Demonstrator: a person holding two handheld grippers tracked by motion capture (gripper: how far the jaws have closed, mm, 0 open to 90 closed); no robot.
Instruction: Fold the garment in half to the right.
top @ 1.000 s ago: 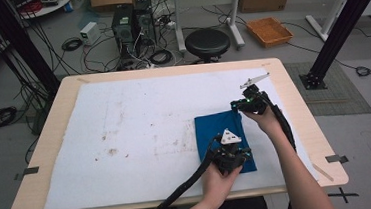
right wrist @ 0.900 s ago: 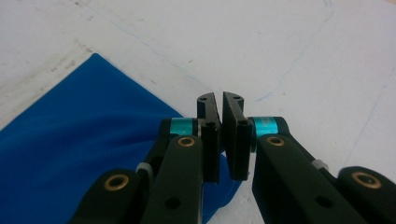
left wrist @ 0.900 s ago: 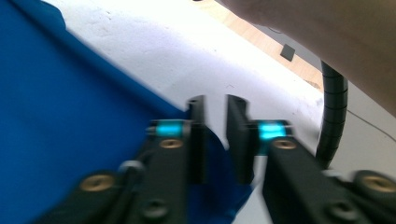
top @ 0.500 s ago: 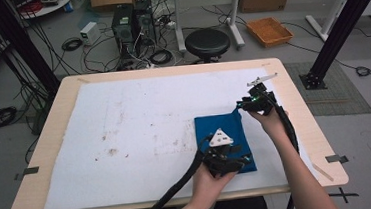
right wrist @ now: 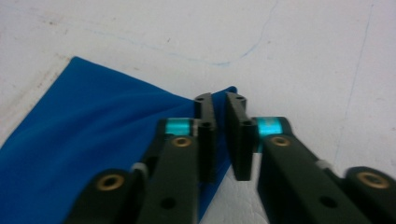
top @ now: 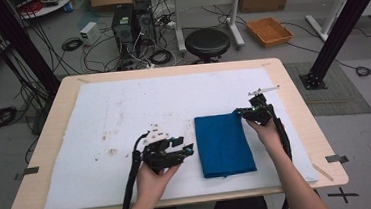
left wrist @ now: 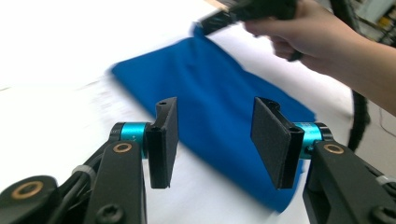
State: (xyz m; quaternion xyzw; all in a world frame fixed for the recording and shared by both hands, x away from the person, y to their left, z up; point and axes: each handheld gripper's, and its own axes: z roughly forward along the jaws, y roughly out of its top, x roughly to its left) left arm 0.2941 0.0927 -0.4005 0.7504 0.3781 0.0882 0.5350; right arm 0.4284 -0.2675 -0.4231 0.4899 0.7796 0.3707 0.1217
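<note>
The room is a cluttered workshop with a grey floor – cables [top: 4, 116] trail across it on the left, black frame posts [top: 340, 22] slant at the right, and computer towers [top: 129, 23] stand beyond the table's far edge. A round black stool [top: 207, 42] sits just past that far edge, with an orange tray [top: 269, 30] on the floor to its right.

The wooden table [top: 41, 146] carries a white sheet [top: 123, 109] that covers nearly all of its top; the sheet is stained with brownish marks towards its left half. On the right half of the sheet lies a folded blue cloth [top: 222, 144], flat, running from near the middle towards the near edge, nothing lying on top of it.

The right gripper [top: 253, 111] sits at the cloth's far right corner. In the right gripper view its jaws stand close together with that corner of blue fabric pinched between them – they have just been closing.

The left gripper [top: 179, 150] is held just off the cloth's left edge, above bare sheet, clear of the fabric. In the left gripper view [left wrist: 212, 140] its jaws stand well apart with nothing between the pads; they have just been opening, and the cloth lies beyond them.

Small strips of tape [top: 335, 158] mark the table's near right corner.
</note>
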